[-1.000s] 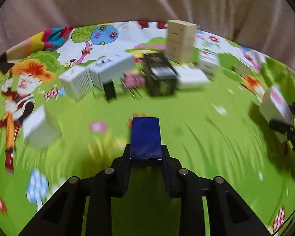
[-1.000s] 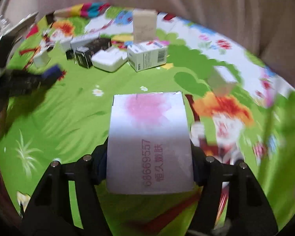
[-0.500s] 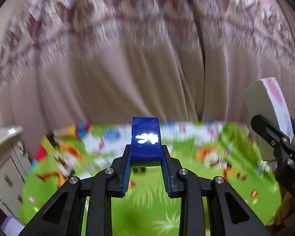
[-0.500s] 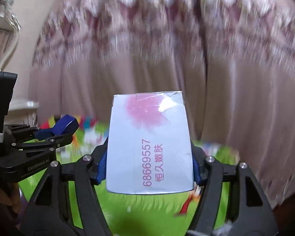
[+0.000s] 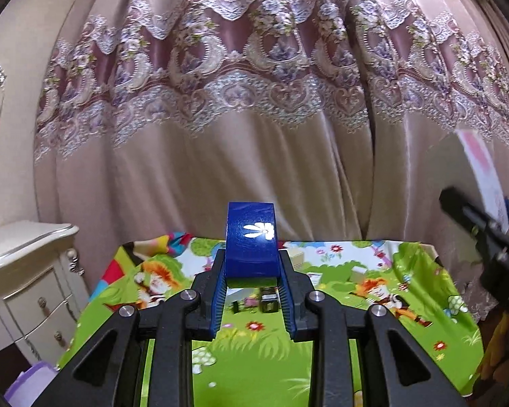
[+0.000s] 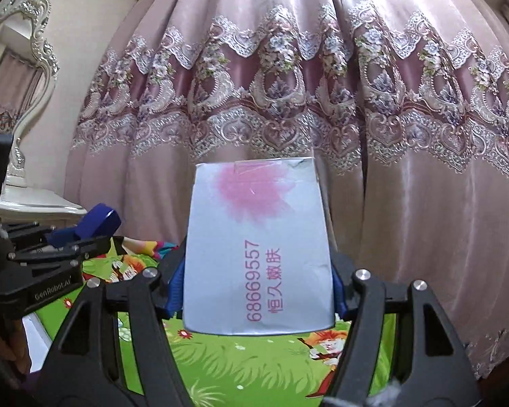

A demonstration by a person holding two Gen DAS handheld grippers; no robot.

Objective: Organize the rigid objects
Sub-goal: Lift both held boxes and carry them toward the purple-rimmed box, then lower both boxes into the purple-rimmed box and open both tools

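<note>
My left gripper (image 5: 251, 271) is shut on a small dark blue box (image 5: 251, 240) with a white flower mark, held high above the table. My right gripper (image 6: 256, 288) is shut on a white box (image 6: 258, 254) with a pink blotch and pink print, also raised. The right gripper and its box (image 5: 482, 176) show at the right edge of the left wrist view. The left gripper with the blue box (image 6: 98, 225) shows at the left of the right wrist view. Several boxes (image 5: 268, 300) lie far below on the cartoon-print tablecloth (image 5: 356, 339), mostly hidden by my fingers.
A pink lace-trimmed curtain (image 5: 254, 101) hangs behind the table. A white dresser (image 5: 23, 271) with drawers stands left of the table, with an ornate mirror (image 6: 27, 68) above it. A purple bin (image 5: 34, 383) sits low at the left.
Both grippers have lifted and tilted up from the table with their boxes still held. The view went from the tablecloth to the curtain, and the table now looks far below.
</note>
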